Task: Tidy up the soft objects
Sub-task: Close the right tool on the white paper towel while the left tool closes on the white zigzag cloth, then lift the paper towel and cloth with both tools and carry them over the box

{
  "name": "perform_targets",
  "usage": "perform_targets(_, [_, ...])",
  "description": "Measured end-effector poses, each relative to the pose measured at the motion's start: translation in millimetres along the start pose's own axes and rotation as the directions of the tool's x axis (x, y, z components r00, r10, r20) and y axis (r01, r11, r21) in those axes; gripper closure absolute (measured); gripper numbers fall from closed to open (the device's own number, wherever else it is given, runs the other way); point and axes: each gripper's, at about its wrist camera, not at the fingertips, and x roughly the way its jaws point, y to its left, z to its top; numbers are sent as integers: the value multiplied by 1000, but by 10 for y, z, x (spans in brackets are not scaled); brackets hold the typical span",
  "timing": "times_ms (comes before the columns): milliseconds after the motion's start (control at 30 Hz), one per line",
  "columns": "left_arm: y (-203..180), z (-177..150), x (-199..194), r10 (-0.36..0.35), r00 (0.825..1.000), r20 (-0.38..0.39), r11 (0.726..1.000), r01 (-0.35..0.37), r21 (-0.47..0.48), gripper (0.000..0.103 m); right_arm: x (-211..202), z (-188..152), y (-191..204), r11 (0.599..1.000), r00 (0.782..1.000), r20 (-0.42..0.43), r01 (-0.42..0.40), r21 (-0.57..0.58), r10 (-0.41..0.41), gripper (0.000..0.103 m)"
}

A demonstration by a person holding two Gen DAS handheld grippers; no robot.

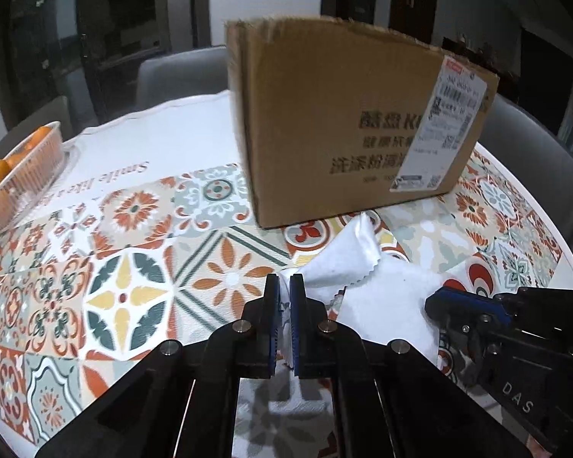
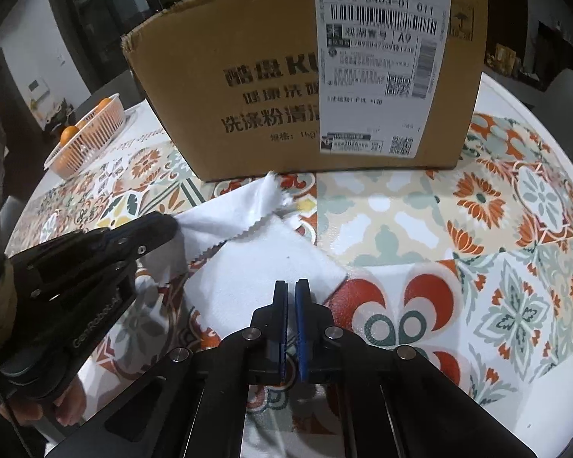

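Note:
A white cloth [image 1: 386,294] with zigzag edges lies on the patterned tablecloth in front of a cardboard box [image 1: 343,122]. My left gripper [image 1: 285,280] is shut on the cloth's left edge, with cloth showing between its pads; one corner is raised toward the box. In the right wrist view the cloth [image 2: 256,267] spreads ahead of my right gripper [image 2: 291,286], which is shut on the cloth's near edge. The left gripper [image 2: 168,225] shows there at the left, holding the cloth. The right gripper [image 1: 439,297] shows at the right of the left wrist view.
The box [image 2: 271,87] carries a white shipping label [image 2: 378,61]. A plastic basket of oranges [image 1: 15,179] stands at the table's far left, and also shows in the right wrist view [image 2: 88,137]. Grey chairs [image 1: 179,72] stand behind the round table.

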Motion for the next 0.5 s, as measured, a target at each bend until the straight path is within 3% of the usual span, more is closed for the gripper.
perform_targets(100, [50, -8, -60, -9, 1000, 8, 1000, 9, -21, 96, -16, 7, 21, 1000, 1000, 7, -10, -5, 10, 97])
perform_targets(167, [70, -13, -83, 0, 1000, 12, 1000, 0, -25, 96, -8, 16, 34, 999, 999, -4, -38, -6, 38, 90])
perform_targets(233, [116, -23, -100, -1, 1000, 13, 999, 1, -42, 96, 16, 20, 81, 998, 998, -13, -57, -20, 57, 53])
perform_targets(500, [245, -89, -173, 12, 1000, 15, 997, -11, -80, 96, 157, 25, 256, 993, 1000, -28, -6, -115, 3, 49])
